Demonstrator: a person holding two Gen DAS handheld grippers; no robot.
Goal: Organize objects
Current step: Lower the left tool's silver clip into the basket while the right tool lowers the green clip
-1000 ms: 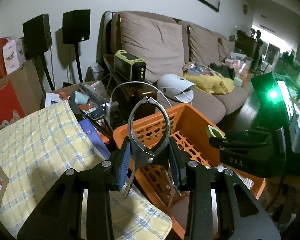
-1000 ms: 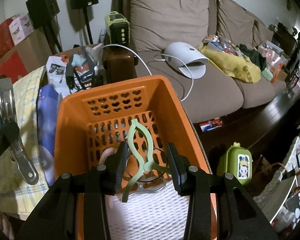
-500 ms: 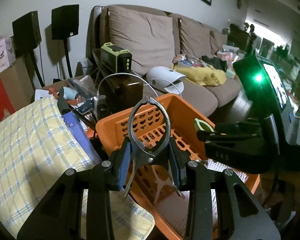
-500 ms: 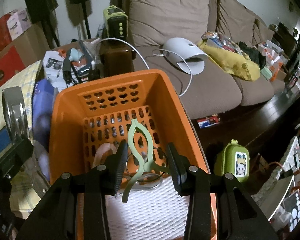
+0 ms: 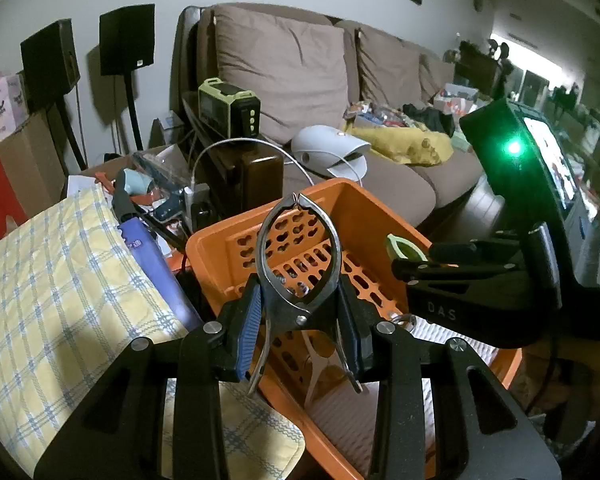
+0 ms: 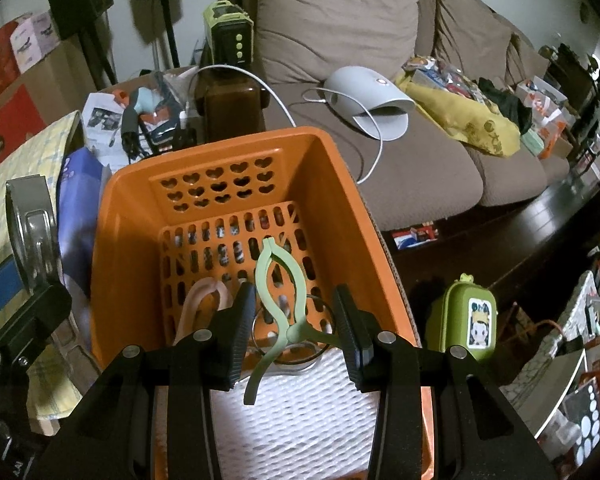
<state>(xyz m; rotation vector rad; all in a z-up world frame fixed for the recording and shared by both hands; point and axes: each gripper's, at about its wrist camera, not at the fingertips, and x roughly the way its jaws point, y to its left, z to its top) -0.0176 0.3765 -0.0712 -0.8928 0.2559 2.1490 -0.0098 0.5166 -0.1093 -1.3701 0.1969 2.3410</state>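
The left claw [image 5: 298, 312] grips a metal clip [image 5: 298, 264] above the orange basket's [image 6: 332, 184] left rim. The right claw [image 6: 294, 328] grips a green clip [image 6: 278, 300] over the basket's middle. A pink clip [image 6: 204, 296] and a white pad [image 6: 296, 412] already lie inside; both held clips remain to be dropped.

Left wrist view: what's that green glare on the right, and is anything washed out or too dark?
Left wrist: the glare is an LED on the right gripper's body; the far window blows out. Right wrist: orange basket evenly lit, white mat bright, floor dark.
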